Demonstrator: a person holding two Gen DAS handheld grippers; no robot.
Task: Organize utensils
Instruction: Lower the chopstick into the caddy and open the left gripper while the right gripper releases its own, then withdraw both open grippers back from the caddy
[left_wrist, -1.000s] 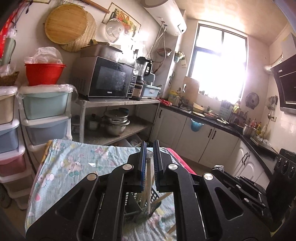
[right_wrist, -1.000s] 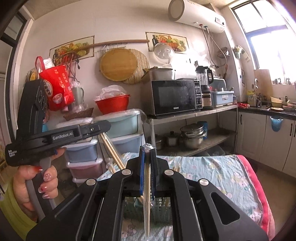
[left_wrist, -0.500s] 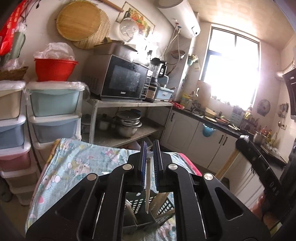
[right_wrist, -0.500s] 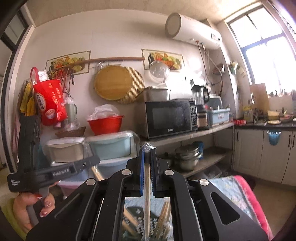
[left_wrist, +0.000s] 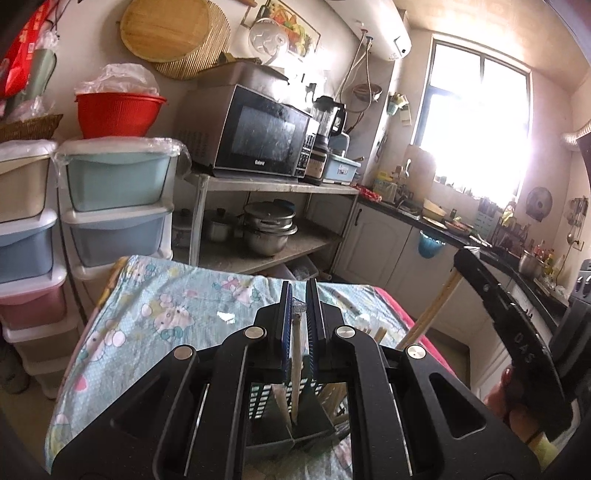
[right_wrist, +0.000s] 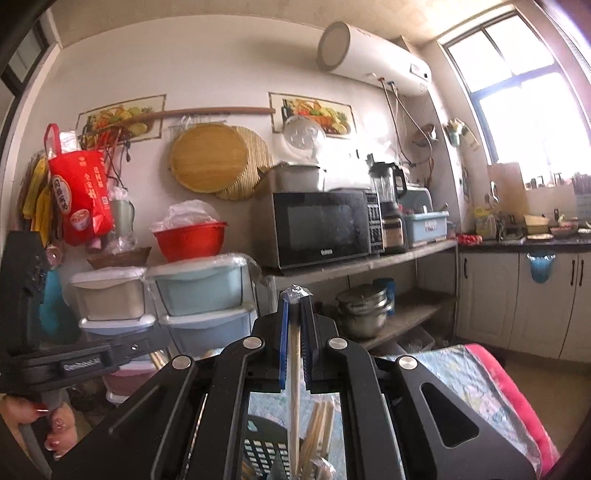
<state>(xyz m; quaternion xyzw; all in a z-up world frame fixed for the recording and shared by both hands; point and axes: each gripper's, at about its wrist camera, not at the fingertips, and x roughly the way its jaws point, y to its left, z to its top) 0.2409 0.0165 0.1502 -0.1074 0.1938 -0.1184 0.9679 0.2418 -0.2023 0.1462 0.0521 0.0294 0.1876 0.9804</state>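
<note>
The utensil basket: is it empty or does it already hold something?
Not empty: the utensil basket already holds several wooden chopsticks, standing upright.

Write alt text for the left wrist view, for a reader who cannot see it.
The left tongs pinch a wrapped pair of chopsticks upright over a dark slotted utensil basket on a cartoon-print tablecloth. The other handheld gripper shows at the right edge, and a microwave and stacked drawers stand behind.
</note>
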